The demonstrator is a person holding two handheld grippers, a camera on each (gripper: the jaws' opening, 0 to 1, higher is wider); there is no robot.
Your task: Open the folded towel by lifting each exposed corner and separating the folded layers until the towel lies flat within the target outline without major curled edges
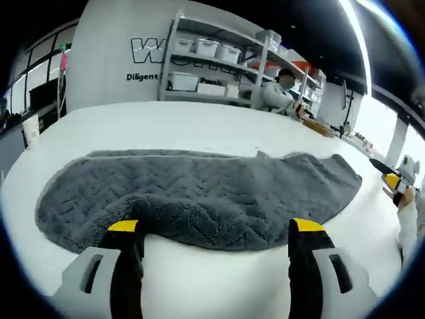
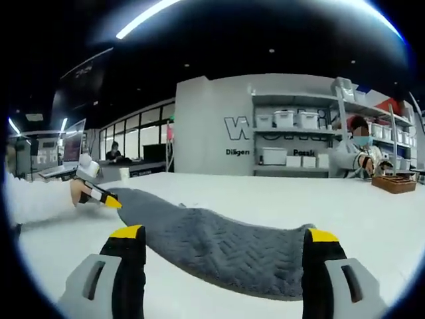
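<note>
Lying across a white table (image 1: 199, 123), the grey towel (image 1: 199, 193) stretches from about nine o'clock to three o'clock in the left gripper view, its herringbone pile up and its near edge rolled under in a thick fold. At seven o'clock and five o'clock the left gripper (image 1: 216, 229) raises its two yellow-tipped black jaws, spread wide and released, with the towel's rolled edge just beyond them; whether the left tip touches the cloth I cannot tell. At three o'clock, beyond the towel's far end, the right gripper (image 1: 392, 179) comes in beside a white sleeve (image 1: 408, 226), its yellow tip close to the towel, too small there to judge its jaws. At one o'clock stand shelves (image 1: 219, 63) with white bins, and a seated person (image 1: 279, 93) beside them.

In the right gripper view, at nine o'clock, the left gripper (image 2: 99, 194) points its yellow tip at the towel's (image 2: 219, 249) narrow end, touching or just beside it. The cloth runs from there toward five o'clock. The right gripper's (image 2: 226, 234) own jaws rise at seven and five o'clock, parted and holding nothing, the towel lying between and beyond them. A wooden tray (image 2: 395, 183) sits at three o'clock.
</note>
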